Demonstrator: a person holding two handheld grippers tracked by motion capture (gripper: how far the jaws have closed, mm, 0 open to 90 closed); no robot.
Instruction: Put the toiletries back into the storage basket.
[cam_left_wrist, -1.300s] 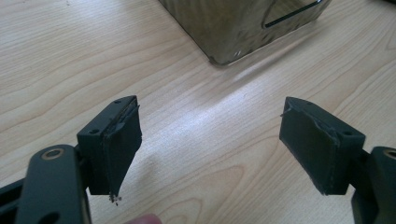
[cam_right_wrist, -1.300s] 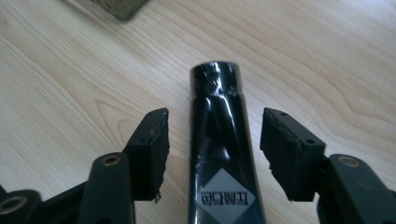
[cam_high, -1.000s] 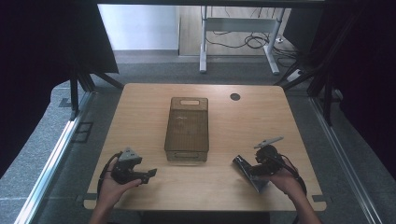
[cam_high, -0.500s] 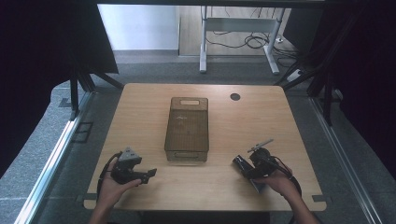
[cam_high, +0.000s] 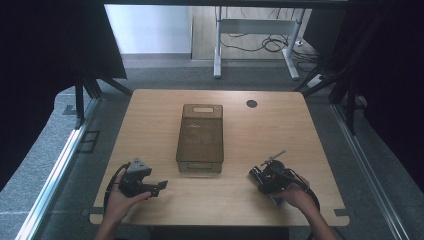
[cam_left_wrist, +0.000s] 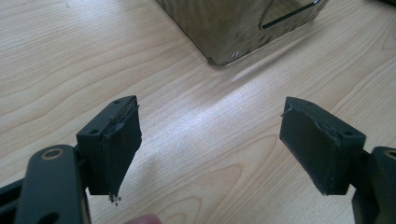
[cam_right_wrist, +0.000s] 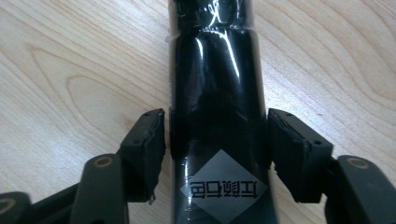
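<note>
Black glossy bottle (cam_right_wrist: 215, 116) lies flat on the wooden surface (cam_high: 300, 130), near the front right edge as the high view has it. Cylindrical body, silver diamond label with printed characters near my end; its far end runs out of the top of the right gripper view. In the high view it's a dark shape (cam_high: 258, 175) just ahead of my right hand.

Right gripper (cam_right_wrist: 215, 154): jaws straddle the bottle, one pad on each side of the body, just above the label. They've just been closing in with the bottle between them. Both pads sit right at the bottle's sides; I can't tell if they press yet. Bottle still rests on the surface. In the high view the right gripper (cam_high: 272, 176) sits low over the surface in my right hand (cam_high: 295, 196), cable trailing back toward the front edge.

Left gripper (cam_left_wrist: 210, 140): jaws wide open, only bare wood between the pads. It's held in my left hand (cam_high: 122, 200) near the front left corner, well apart from the bottle.

Between the two grippers, farther back at mid surface: a translucent brown plastic bin (cam_high: 200, 137), long side running away from me, handle cutout in each end wall. Its near corner (cam_left_wrist: 233, 28) shows just ahead of the left jaws, not touching them.
</note>
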